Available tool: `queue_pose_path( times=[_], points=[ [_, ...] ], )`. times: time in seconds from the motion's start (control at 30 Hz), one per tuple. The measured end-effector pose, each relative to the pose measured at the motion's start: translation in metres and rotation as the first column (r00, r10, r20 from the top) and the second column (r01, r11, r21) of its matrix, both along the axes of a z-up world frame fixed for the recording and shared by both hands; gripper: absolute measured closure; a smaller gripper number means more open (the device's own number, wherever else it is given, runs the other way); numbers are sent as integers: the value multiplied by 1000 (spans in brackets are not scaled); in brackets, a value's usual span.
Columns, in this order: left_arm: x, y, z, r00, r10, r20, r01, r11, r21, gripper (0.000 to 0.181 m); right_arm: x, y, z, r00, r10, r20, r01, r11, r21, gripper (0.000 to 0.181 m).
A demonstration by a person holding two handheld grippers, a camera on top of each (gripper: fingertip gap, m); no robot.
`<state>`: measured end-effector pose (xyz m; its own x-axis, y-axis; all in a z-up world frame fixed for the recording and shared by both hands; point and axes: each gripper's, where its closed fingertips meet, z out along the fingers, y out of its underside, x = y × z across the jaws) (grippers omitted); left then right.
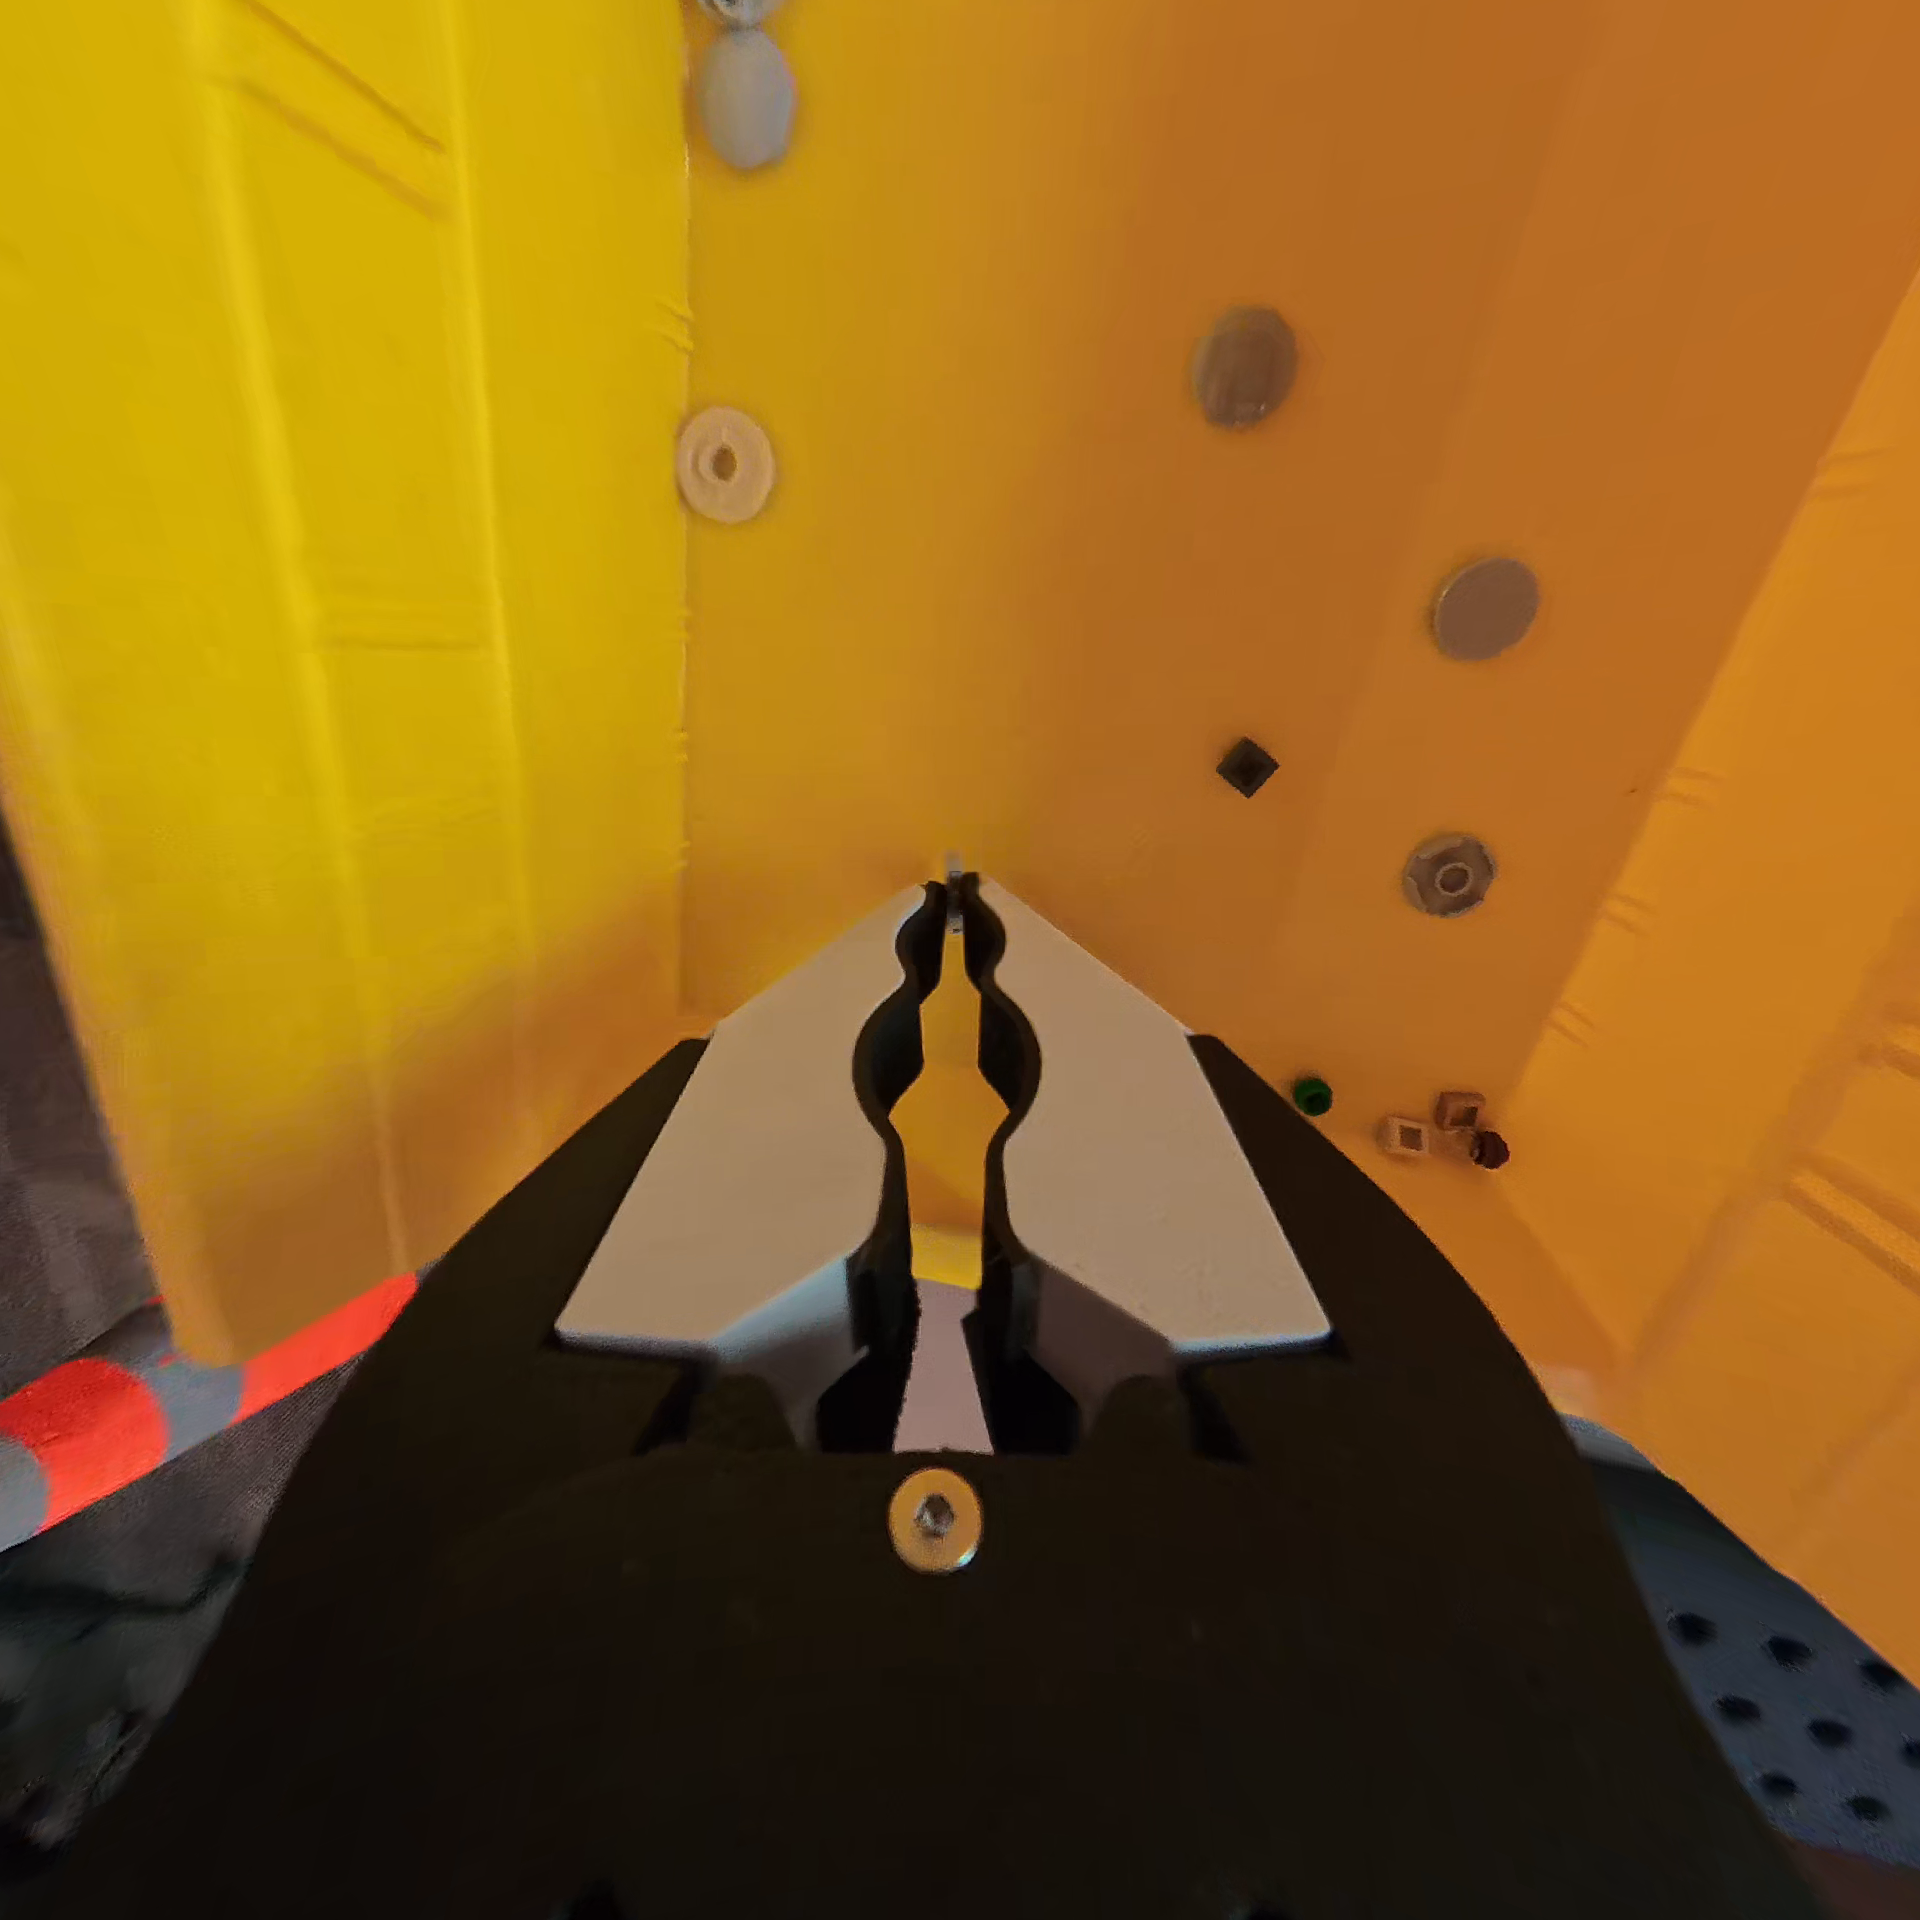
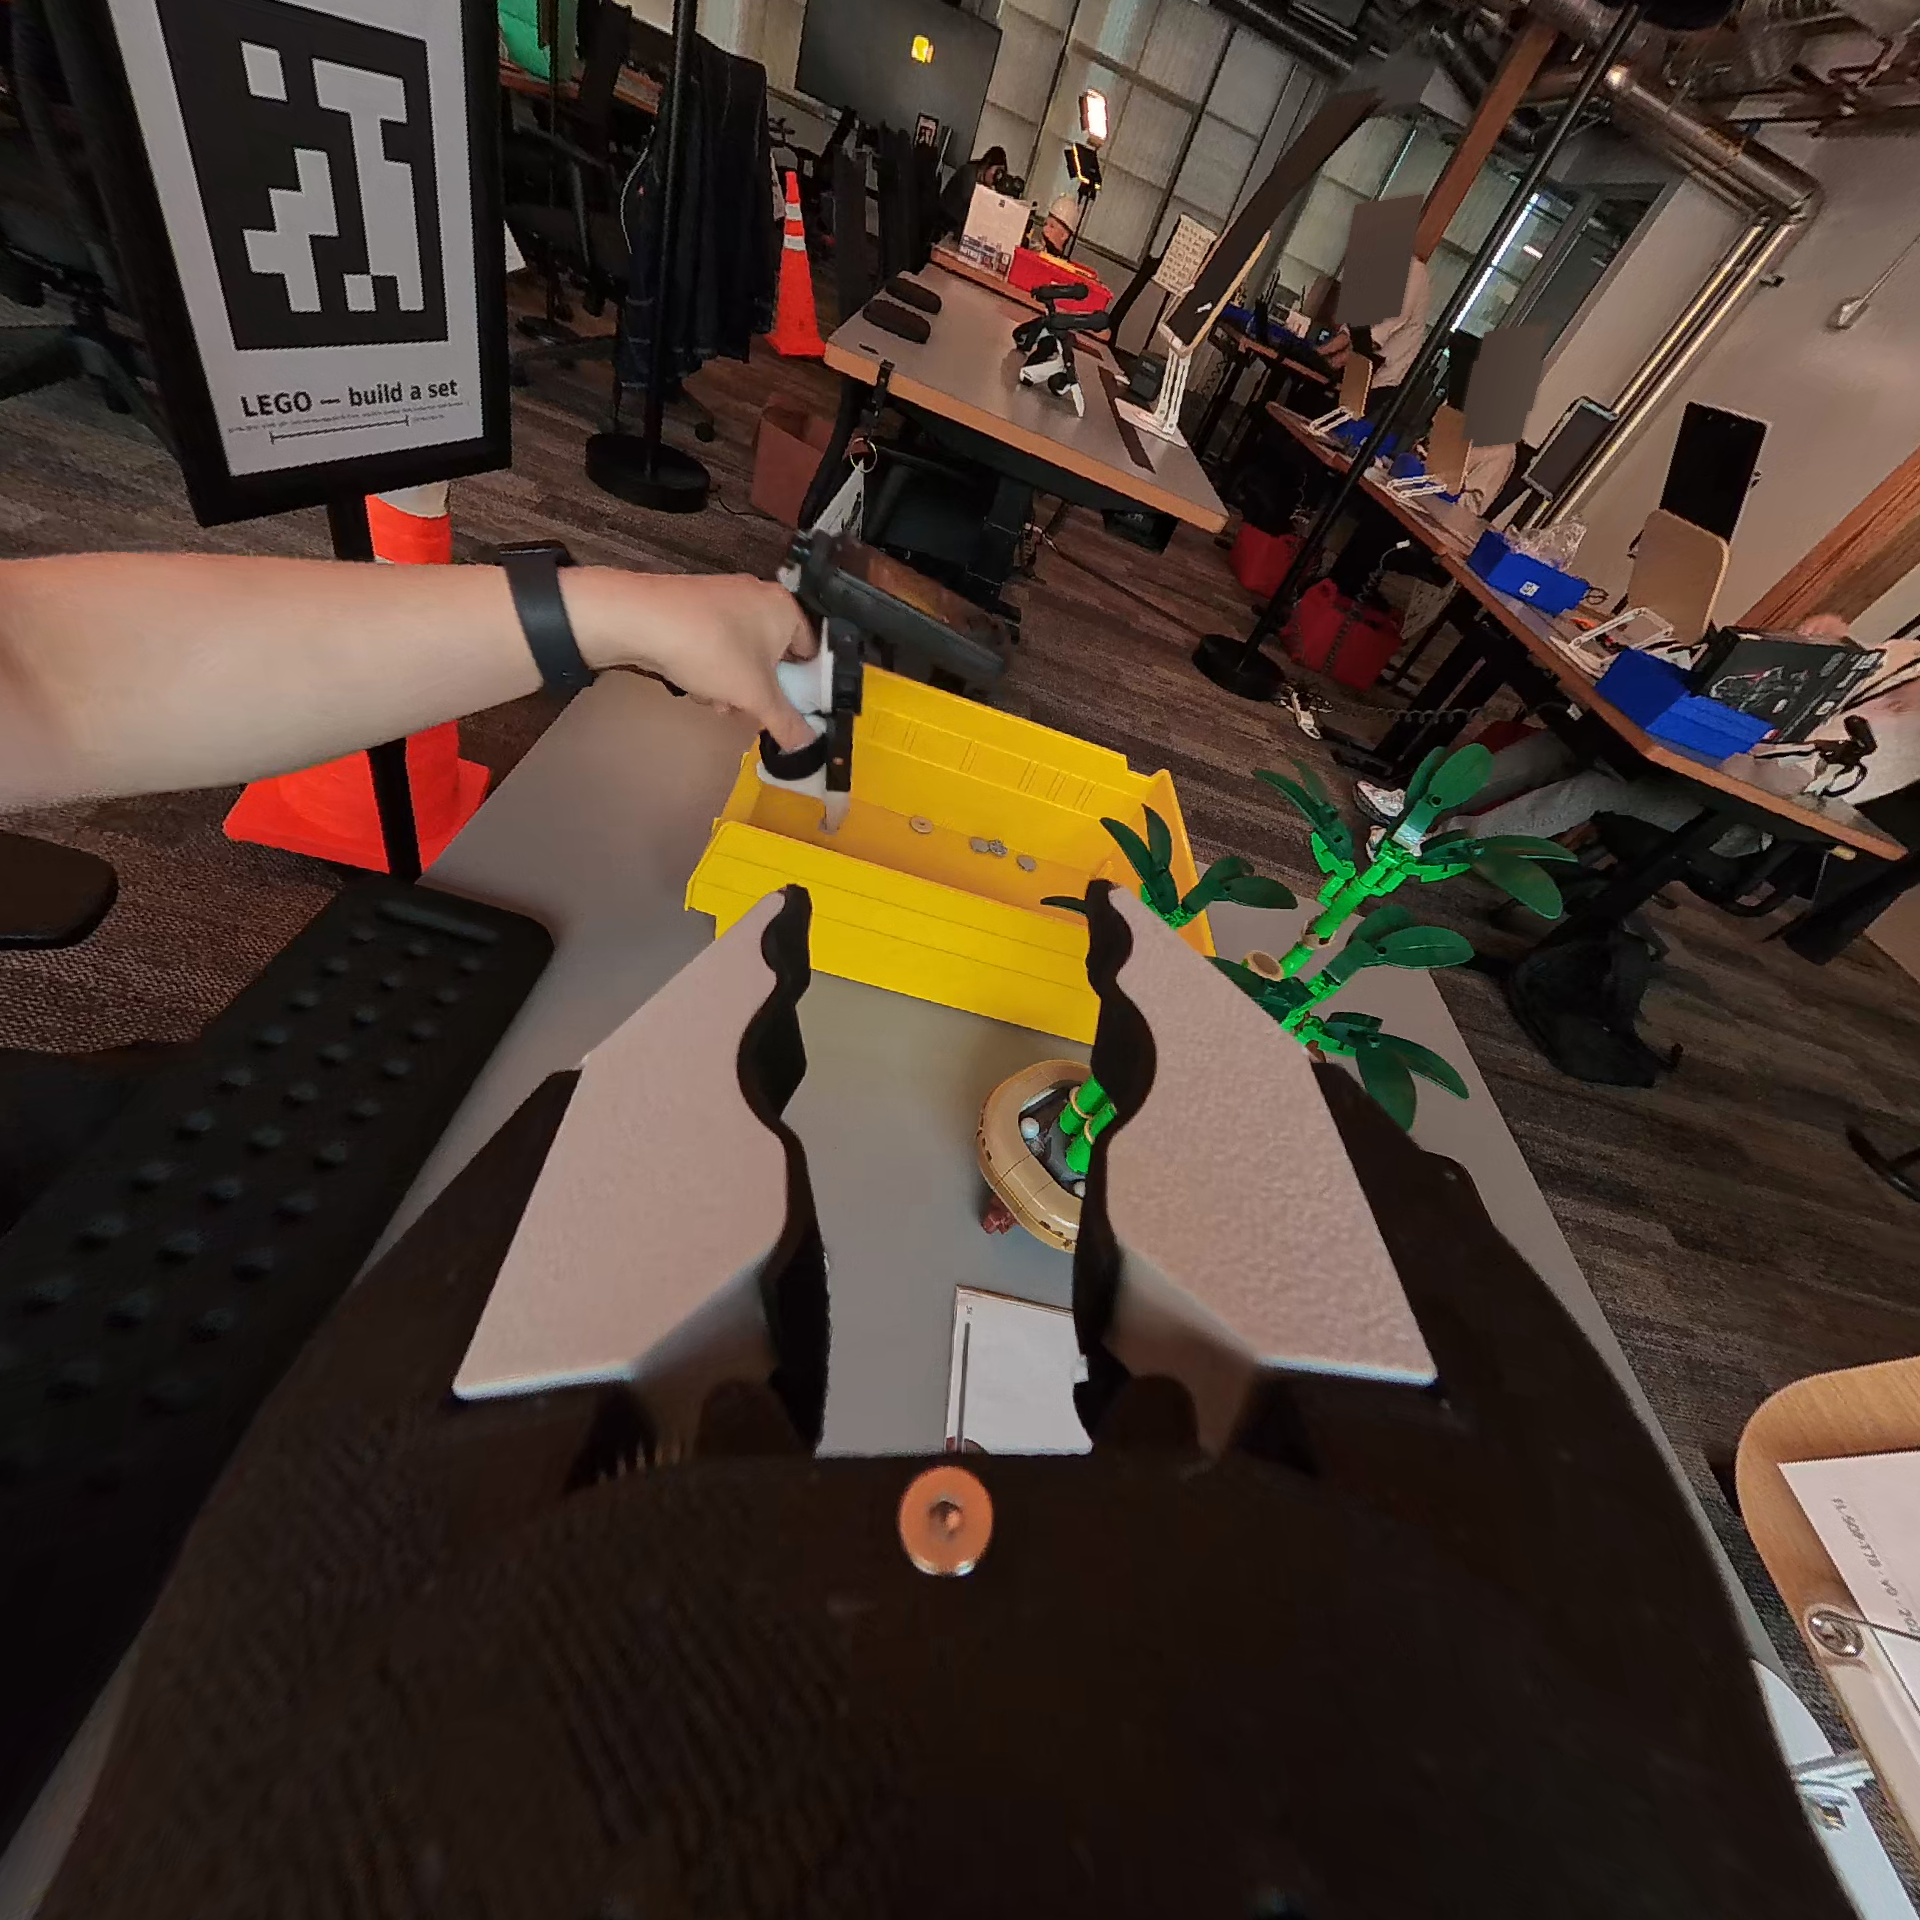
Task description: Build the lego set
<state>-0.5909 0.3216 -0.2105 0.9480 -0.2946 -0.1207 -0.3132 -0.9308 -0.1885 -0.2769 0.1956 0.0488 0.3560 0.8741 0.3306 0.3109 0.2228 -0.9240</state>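
In the left wrist view my left gripper (image 1: 953, 888) reaches down into the yellow bin (image 1: 935, 520). Its tips are shut on a small thin grey piece (image 1: 953, 868) at the bin floor. It also shows in the right wrist view (image 2: 831, 816), held by a hand inside the bin (image 2: 914, 935). Loose parts lie on the bin floor: grey round pieces (image 1: 1486, 608), a white round piece (image 1: 724, 463), a black square piece (image 1: 1246, 767) and a green stud (image 1: 1311, 1094). My right gripper (image 2: 945, 902) is open and empty above the table. It is next to the green bamboo plant model (image 2: 1340, 935) in its tan pot (image 2: 1023, 1153).
A paper sheet (image 2: 1013, 1371) lies on the grey table under my right gripper. A black studded mat (image 2: 239, 1122) is at the left. A marker sign on a stand (image 2: 312, 239) and an orange cone (image 2: 416, 769) stand behind it. A wooden tray (image 2: 1829, 1455) is at the right.
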Motion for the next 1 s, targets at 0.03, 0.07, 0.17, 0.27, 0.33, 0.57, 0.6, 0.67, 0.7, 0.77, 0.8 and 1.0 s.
queue_pose_path(
  times=[0.03,0.07,0.17,0.27,0.33,0.57,0.6,0.67,0.7,0.77,0.8,1.0],
  points=[
    [1,2,7,999,16,33,-17,999,51,180,0,0,0,1000,-2,3,2,1000,2,127],
    [4,2,15,995,33,91,-42,994,103,180,0,0,-1,1000,-3,5,3,1000,3,127],
    [29,1,50,934,-1,357,-97,961,258,181,-3,1,-1,1000,-1,11,1,1000,5,127],
    [80,-22,105,699,-183,691,-123,921,369,181,-6,-1,-2,1000,7,19,-7,1000,7,128],
    [113,-53,151,441,-344,829,-117,894,434,180,-12,-3,-3,999,20,29,-20,1000,8,128],
    [176,-162,234,21,-739,674,-92,670,737,181,-65,-45,14,944,299,-142,-317,940,-124,136],
    [182,-171,238,25,-776,631,-102,626,773,181,-72,-52,17,923,342,-175,-369,916,-157,137],
    [189,-185,248,38,-831,555,-122,548,828,181,-85,-65,16,894,407,-184,-439,879,-188,138],
    [192,-191,252,44,-849,527,-129,518,845,181,-90,-68,13,895,416,-164,-442,877,-187,140],
    [196,-203,261,33,-880,474,-136,466,874,181,-100,-72,5,899,428,-95,-438,886,-152,152],
    [198,-209,264,30,-891,452,-136,445,885,181,-105,-74,3,897,435,-77,-442,886,-138,156],
    [203,-222,267,89,-923,375,-104,366,925,181,-122,-99,6,842,531,-96,-540,829,-148,177]
  ],
)
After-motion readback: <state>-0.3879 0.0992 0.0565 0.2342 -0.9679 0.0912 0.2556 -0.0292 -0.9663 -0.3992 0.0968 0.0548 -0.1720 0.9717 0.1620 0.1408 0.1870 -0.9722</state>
